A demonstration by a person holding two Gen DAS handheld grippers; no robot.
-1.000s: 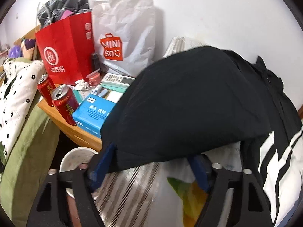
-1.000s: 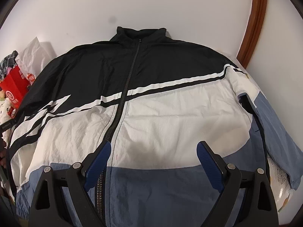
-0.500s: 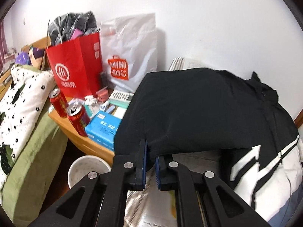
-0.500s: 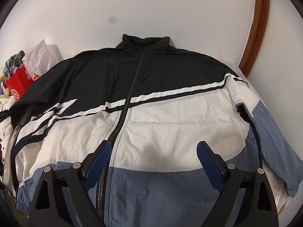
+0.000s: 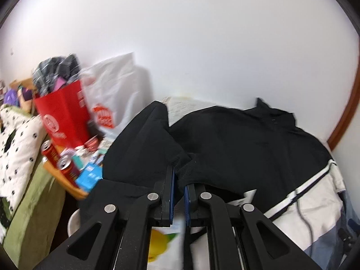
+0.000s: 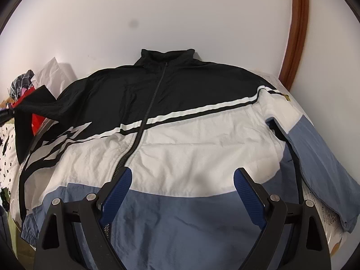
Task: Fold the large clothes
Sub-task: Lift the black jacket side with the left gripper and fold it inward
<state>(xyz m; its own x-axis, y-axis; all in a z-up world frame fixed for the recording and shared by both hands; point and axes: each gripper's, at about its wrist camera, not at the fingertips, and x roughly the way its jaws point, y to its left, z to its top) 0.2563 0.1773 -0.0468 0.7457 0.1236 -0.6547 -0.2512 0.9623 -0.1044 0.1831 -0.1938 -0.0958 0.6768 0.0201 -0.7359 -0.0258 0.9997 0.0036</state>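
1. My left tool (image 5: pixel 178 189) is clamped on the black sleeve (image 5: pixel 144 148), lifted at nine o'clock of the jacket (image 6: pixel 180 135).
2. The jacket lies flat, zipped, collar at twelve o'clock.
3. My right tool (image 6: pixel 182 186) gapes wide, empty, above the hem.

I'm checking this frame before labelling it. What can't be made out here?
- Left wrist view: the table clutter beside the red bag is motion-blurred, so the labels are unreadable.
- Left wrist view: the left gripper hides the fabric edge it pinches on the black sleeve.
- Right wrist view: the jacket hem is hidden behind the open right gripper and cut by the frame edge.
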